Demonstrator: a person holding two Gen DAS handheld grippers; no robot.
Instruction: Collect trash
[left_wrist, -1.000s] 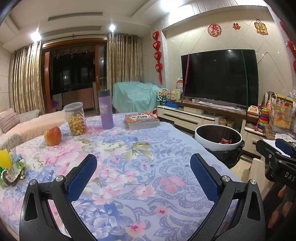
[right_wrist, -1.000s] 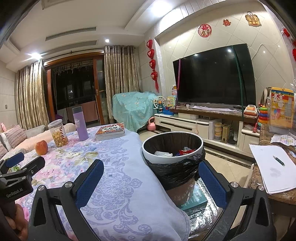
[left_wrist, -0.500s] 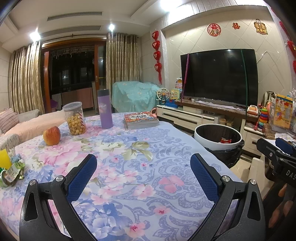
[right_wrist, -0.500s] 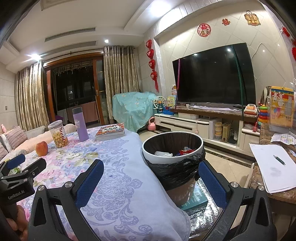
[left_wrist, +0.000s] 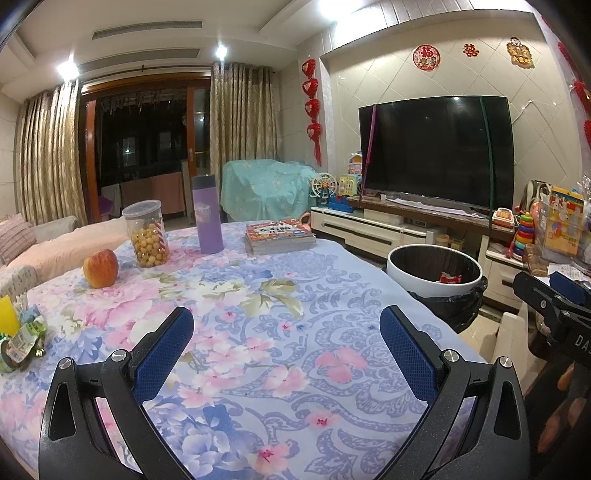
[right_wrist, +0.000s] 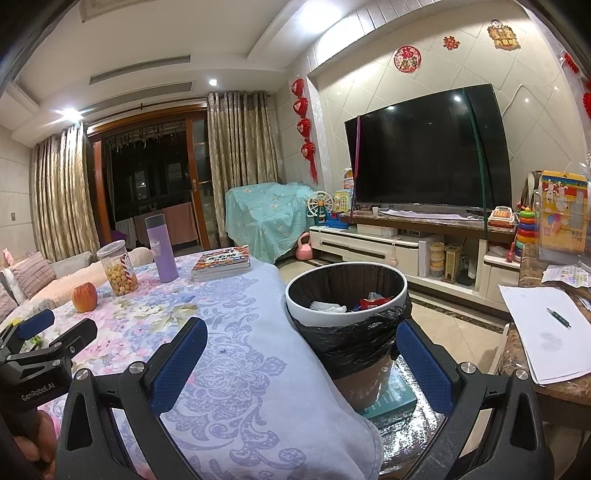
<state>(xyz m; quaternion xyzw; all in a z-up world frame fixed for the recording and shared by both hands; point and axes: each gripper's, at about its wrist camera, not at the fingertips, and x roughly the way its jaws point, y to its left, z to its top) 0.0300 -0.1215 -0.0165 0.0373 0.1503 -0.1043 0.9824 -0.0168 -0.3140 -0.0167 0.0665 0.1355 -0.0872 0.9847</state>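
Blue-padded fingers of the left hand-held gripper stand wide apart and hold nothing, low over the near part of the table, which is covered by a floral cloth in lilac, pink and white. The right hand-held gripper is likewise spread wide and empty, set above the table's right edge with the round white waste bin lined with a black bag seen between its fingers. That bin stands just beside the table on its right, resting on a teal book on a silvery surface; inside it lie crumpled white paper and a red snack wrapper. At the near left edge of the table, in the left wrist view, sits a small cluster of trash: a green-and-white crumpled wrapper next to a yellow piece. Further back on the left are a red-and-yellow apple and, beside it, a clear plastic jar of yellow balls. Beyond these stand an upright purple flask and a stack of books with a red cover to its right. Far right, a large black television rests on a white cabinet.
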